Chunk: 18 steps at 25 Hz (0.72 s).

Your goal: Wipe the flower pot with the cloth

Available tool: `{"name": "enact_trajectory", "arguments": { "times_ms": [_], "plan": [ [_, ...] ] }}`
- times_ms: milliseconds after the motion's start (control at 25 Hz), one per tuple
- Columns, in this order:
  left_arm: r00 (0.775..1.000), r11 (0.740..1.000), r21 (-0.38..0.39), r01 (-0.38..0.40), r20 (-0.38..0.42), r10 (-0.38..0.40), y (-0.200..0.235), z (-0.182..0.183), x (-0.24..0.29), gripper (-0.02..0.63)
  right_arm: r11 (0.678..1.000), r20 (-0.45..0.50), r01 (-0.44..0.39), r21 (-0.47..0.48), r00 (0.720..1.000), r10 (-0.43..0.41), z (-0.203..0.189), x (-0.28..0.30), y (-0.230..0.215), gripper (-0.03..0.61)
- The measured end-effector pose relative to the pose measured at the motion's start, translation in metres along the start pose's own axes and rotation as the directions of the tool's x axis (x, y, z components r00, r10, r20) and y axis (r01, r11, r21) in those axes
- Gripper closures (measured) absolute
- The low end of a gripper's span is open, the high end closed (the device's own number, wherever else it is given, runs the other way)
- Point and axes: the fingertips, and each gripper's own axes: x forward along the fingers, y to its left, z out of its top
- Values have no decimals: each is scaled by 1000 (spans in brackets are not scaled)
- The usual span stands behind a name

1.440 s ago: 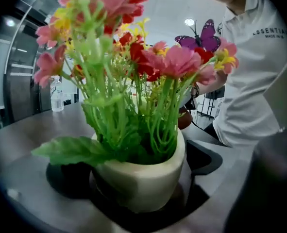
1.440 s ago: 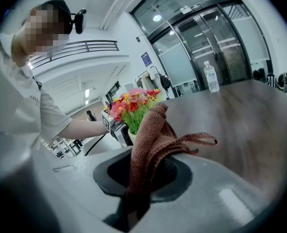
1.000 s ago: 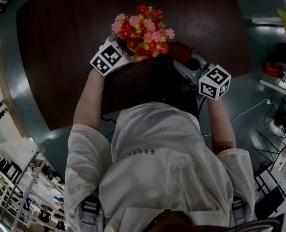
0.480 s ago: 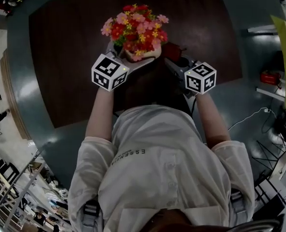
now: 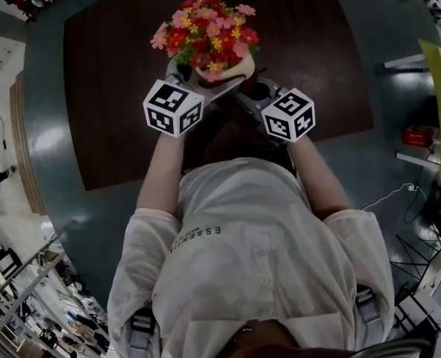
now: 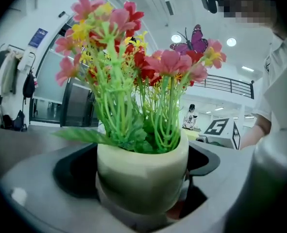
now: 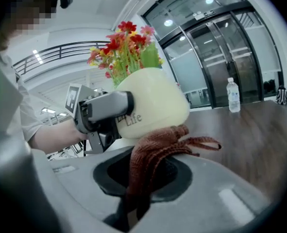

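A cream flower pot [image 6: 142, 171] full of pink, red and yellow artificial flowers [image 5: 205, 36] is held up off the dark wooden table [image 5: 108, 88]. My left gripper [image 6: 143, 198] is shut on the pot, its jaws clasping the lower body. In the right gripper view the pot [image 7: 150, 106] carries the word "Life". My right gripper [image 7: 143, 188] is shut on a brown knitted cloth [image 7: 153, 154], and the cloth's upper end presses against the underside of the pot. In the head view both grippers meet just below the pot [image 5: 231, 71].
A clear water bottle [image 7: 233, 95] stands on the table at the far right of the right gripper view. The table's front edge [image 5: 205, 171] runs close to the person's body. Grey floor surrounds the table, with stands and cables at the right.
Both grippers have drawn nearer the body and closer together, bringing the pot and flowers toward the table's front. The cloth, visible beside the pot earlier, now sits hidden under it.
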Motion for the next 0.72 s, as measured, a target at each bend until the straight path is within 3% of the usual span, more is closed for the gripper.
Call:
{"name": "enact_trajectory", "arguments": {
  "times_ms": [160, 360, 440, 560, 640, 720],
  "plan": [
    [999, 999, -34, -6, 33, 7, -5, 6, -2, 40, 996, -18, -78, -51, 997, 78, -3, 8, 28, 526],
    [999, 1000, -8, -10, 34, 10, -8, 11, -15, 40, 974, -81, -205, -92, 977, 198, -12, 10, 56, 526],
    [999, 1000, -5, -9, 34, 9, -10, 18, -18, 40, 980, -94, -175, -95, 982, 166, -13, 7, 45, 526],
    [999, 1000, 0, -3, 37, 3, -16, 28, -20, 40, 1000, -72, -21, 9, 997, 22, -10, -3, 0, 526],
    [999, 1000, 8, 6, 36, -6, -21, 32, -24, 40, 995, -29, 62, 75, 998, -60, 0, -9, -22, 526],
    [999, 1000, 19, 13, 33, -13, -24, 36, -28, 40, 994, 25, 79, 76, 996, -81, 18, -10, -25, 526]
  ]
}}
